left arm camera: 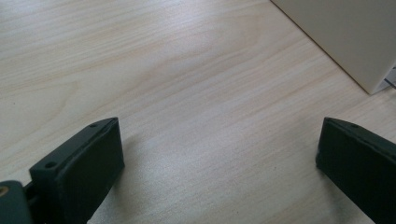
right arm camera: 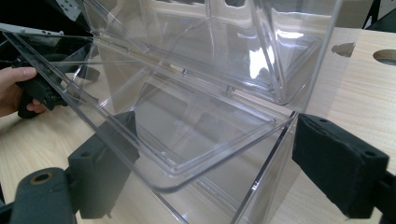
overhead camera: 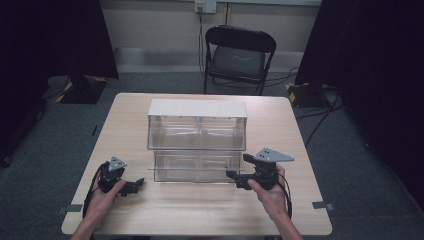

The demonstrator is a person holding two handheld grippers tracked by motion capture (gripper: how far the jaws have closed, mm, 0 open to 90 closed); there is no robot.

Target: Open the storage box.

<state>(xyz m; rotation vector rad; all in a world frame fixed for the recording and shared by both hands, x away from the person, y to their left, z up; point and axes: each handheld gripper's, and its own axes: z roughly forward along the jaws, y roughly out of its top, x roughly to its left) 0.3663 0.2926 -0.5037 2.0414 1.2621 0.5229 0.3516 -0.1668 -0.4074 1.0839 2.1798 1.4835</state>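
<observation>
A pale wooden table [overhead camera: 200, 200] is seen from above, with a clear plastic two-tier drawer unit [overhead camera: 197, 140] standing at its middle under a white top panel [overhead camera: 197, 107]. A black folding chair [overhead camera: 237, 57] stands beyond the far edge of the table, well apart from both grippers, and black curtains [overhead camera: 55, 37] hang at either side of the room.

The left gripper [overhead camera: 134, 187] is held low over the table by the left hand [overhead camera: 105, 197], to the left of the unit's lower front corner and apart from it. In the left gripper view its jaws are spread wide with only bare wood between them, and a pale side wall of the unit [left arm camera: 345, 37] lies ahead and to the right of the right-hand jaw, not touched.

The right gripper [overhead camera: 234, 177] is held by the right hand [overhead camera: 267, 192] just at the unit's lower right front. In the right gripper view its jaws stand wide apart, and a tilted clear drawer front [right arm camera: 177, 126] crosses the space between them, hiding part of the left-hand jaw behind the plastic; whether either jaw touches it cannot be told. The right-hand jaw lies outside the unit's clear side wall [right arm camera: 275, 154].

The compartments seen through the plastic appear empty. Through the drawer, the other hand [right arm camera: 14, 91] and its gripper are seen farther off.
</observation>
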